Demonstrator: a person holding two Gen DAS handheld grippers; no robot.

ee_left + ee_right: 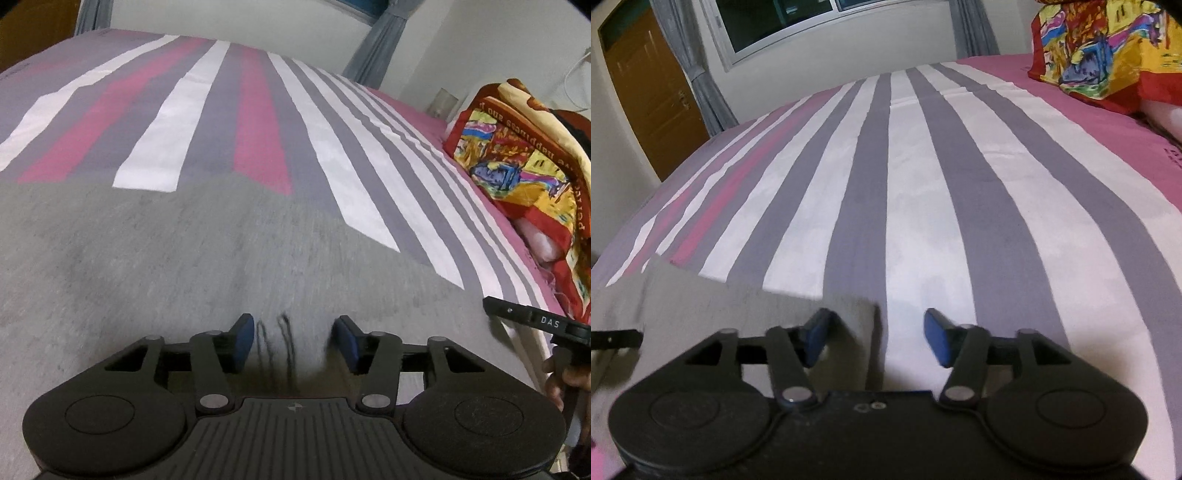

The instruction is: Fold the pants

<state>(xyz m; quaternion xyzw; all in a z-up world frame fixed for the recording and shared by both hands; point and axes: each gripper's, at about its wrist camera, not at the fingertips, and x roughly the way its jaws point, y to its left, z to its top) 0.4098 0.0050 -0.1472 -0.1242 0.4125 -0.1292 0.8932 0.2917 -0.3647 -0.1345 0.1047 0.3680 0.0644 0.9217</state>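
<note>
Pants (155,266): grey, heathered, flat on striped bedsheet (258,122), dark drawstrings visible
Pants edge: straight, near sheet's white stripes
Left gripper (293,341): released, above pants
Right gripper (875,341): released, over pants corner

Open striped bedsheet (923,184) fills the middle and left of both frames, unobstructed. A colourful blanket heap (524,166) blocks the right edge; grey pants (184,277) lie flat below.

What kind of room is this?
Most likely a bedroom. There's a bed with a striped sheet, a colourful blanket bundled at one side, a curtained window and a wooden door. Grey pants lie on the bed.
</note>
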